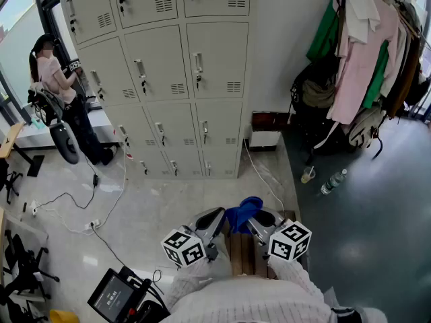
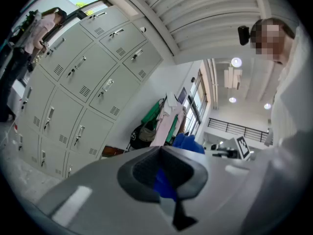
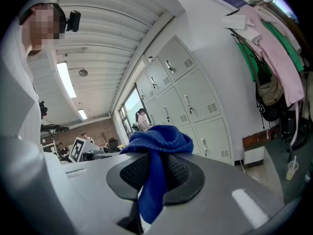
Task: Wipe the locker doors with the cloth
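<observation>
The grey locker doors (image 1: 168,66) stand across the floor ahead, well away from both grippers; they also show in the left gripper view (image 2: 73,82) and the right gripper view (image 3: 190,97). A blue cloth (image 1: 242,212) is bunched between the two grippers, held low and close to my body. My left gripper (image 1: 214,221) is shut on one end, and a strip of blue shows between its pads (image 2: 164,182). My right gripper (image 1: 260,221) is shut on the other end, where the cloth (image 3: 156,143) bulges above the jaws and hangs down through them.
A person (image 1: 57,79) stands at the lockers' left side by the window. Clothes and bags hang on a rack (image 1: 370,52) at the right. Cables (image 1: 101,207) trail over the floor; a cup (image 1: 308,174) and a bottle (image 1: 333,180) sit at the right. A wooden slatted bench (image 1: 246,253) is under the grippers.
</observation>
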`<state>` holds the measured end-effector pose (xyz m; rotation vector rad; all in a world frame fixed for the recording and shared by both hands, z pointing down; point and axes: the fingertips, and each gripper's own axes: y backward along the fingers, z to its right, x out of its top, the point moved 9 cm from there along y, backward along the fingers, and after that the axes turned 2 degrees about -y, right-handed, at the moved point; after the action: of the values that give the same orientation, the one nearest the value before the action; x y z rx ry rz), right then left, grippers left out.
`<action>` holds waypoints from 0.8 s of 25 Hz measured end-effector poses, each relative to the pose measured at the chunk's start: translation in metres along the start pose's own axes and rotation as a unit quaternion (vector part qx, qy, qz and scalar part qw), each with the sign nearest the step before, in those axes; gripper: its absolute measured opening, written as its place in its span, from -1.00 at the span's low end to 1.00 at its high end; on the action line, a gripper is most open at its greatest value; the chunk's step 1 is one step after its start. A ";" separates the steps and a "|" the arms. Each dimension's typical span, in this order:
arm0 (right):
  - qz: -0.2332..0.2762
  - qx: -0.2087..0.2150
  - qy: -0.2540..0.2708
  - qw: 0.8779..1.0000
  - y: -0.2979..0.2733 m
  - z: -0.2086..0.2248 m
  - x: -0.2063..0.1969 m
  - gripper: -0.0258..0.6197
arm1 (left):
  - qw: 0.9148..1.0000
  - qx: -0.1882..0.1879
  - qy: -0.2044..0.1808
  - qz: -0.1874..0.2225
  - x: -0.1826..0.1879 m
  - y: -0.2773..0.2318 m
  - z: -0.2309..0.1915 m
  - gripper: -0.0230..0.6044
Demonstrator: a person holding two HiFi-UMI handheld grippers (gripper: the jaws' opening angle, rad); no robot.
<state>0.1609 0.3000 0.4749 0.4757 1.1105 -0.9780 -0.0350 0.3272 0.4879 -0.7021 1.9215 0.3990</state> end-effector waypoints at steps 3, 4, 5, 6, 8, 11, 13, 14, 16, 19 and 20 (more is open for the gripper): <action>-0.006 -0.002 0.008 1.000 -0.021 0.018 0.008 -0.75 | 1.000 -0.010 0.017 0.006 0.004 -0.025 -0.020 -0.91; -0.005 -0.004 0.009 1.000 -0.029 0.025 0.012 -0.75 | 1.000 -0.016 0.018 0.005 0.009 -0.034 -0.029 -0.91; -0.004 -0.006 0.008 1.000 -0.039 0.032 0.017 -0.75 | 1.000 -0.022 0.015 0.003 0.015 -0.044 -0.038 -0.91; -0.002 -0.009 0.008 1.000 -0.049 0.039 0.023 -0.75 | 1.000 -0.028 0.011 0.003 0.023 -0.054 -0.047 -0.91; 0.001 -0.015 0.011 1.000 -0.070 0.055 0.038 -0.75 | 0.999 -0.034 0.003 0.008 0.042 -0.072 -0.068 -0.91; 0.006 -0.018 0.021 1.000 -0.106 0.076 0.066 -0.75 | 0.999 -0.039 -0.003 0.012 0.070 -0.096 -0.100 -0.91; 0.010 -0.020 0.027 0.999 -0.130 0.090 0.085 -0.75 | 0.999 -0.043 -0.006 0.014 0.089 -0.112 -0.123 -0.91; 0.012 -0.019 0.030 0.999 -0.143 0.097 0.094 -0.75 | 0.999 -0.044 -0.009 0.018 0.099 -0.120 -0.134 -0.91; 0.017 -0.017 0.038 0.999 -0.169 0.110 0.111 -0.75 | 0.998 -0.045 -0.017 0.028 0.120 -0.135 -0.159 -0.91; 0.025 -0.018 0.046 0.998 -0.204 0.130 0.132 -0.75 | 0.998 -0.047 -0.030 0.037 0.149 -0.159 -0.194 -0.91; 0.029 -0.019 0.047 0.998 -0.213 0.136 0.138 -0.75 | 0.997 -0.050 -0.035 0.037 0.158 -0.166 -0.204 -0.91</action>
<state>0.0675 0.0301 0.4345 0.5243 1.1911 -0.8886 -0.1256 0.0376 0.4404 -0.6756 1.8752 0.5625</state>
